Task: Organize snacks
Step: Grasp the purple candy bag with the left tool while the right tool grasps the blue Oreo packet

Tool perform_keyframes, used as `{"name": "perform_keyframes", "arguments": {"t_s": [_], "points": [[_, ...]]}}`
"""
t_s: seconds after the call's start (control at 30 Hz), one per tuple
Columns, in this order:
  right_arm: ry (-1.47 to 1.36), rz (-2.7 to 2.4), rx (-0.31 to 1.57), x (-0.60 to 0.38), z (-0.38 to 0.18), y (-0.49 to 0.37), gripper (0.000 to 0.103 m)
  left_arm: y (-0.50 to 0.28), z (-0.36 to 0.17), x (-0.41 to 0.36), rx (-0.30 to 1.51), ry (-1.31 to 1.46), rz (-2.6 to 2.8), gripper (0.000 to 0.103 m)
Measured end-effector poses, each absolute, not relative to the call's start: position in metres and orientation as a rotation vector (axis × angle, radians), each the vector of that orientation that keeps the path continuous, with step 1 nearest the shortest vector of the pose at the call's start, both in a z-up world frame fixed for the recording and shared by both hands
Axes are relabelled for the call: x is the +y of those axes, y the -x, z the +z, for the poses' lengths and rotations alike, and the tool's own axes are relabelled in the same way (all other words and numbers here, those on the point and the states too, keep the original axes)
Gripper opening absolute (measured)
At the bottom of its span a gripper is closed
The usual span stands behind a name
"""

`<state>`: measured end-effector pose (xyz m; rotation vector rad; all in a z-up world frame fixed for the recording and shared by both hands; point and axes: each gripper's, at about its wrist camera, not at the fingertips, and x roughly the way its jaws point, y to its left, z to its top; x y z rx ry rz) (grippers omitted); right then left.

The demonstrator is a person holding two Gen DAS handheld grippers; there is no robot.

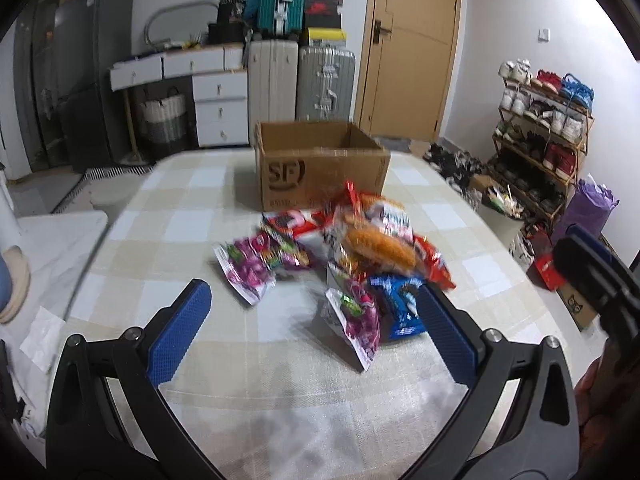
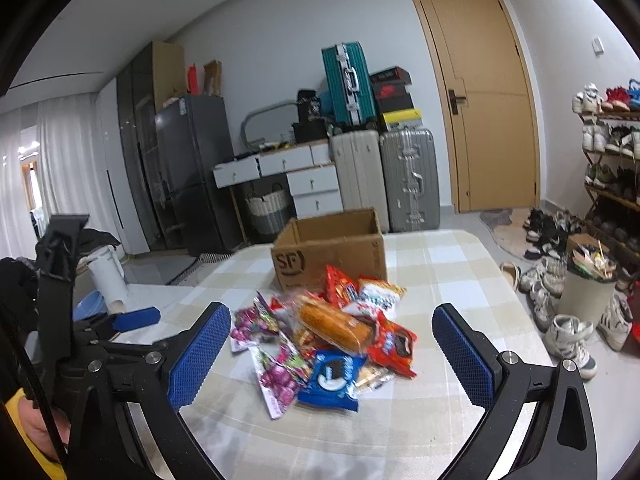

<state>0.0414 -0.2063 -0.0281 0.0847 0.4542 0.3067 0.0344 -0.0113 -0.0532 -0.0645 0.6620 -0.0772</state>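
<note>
Near the middle of the counter point(image 2: 460, 272) lies the snack heap point(image 2: 332, 340), just before the open cardboard box point(image 2: 332, 248) toward the far edge. Left gripper point(image 1: 316, 320) and right gripper point(image 2: 332, 356) hover with jaws wide, empty. Packing looks unstarted; next, one must descend onto a single packet, likely the blue cookie pack point(image 2: 332, 380).

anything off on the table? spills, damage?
Only the snacks: dumped in a loose overlapping heap on the table in front of the open, apparently empty box. No visible spill or damage, though the packets are blurred. Both hand-held grippers open, holding nothing.
</note>
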Motion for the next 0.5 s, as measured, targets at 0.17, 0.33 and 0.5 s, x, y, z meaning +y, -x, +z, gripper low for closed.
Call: {"name": "perform_keyframes", "arguments": {"t_s": [0.17, 0.33, 0.5], "points": [[-0.098, 0.299, 0.519, -0.214, -0.053, -0.057, 0.103, -0.069, -0.098, -0.018, 0.786, 0.085, -0.121, 0.102], [-0.108, 0.307, 0.571, -0.219, -0.073, -0.071, 0.103, -0.105, -0.137, -0.022, 0.863, 0.135, -0.165, 0.101], [-0.147, 0.326, 0.629, -0.224, -0.092, -0.090, 0.103, -0.137, -0.161, -0.021, 0.925, 0.194, -0.203, 0.077]]}}
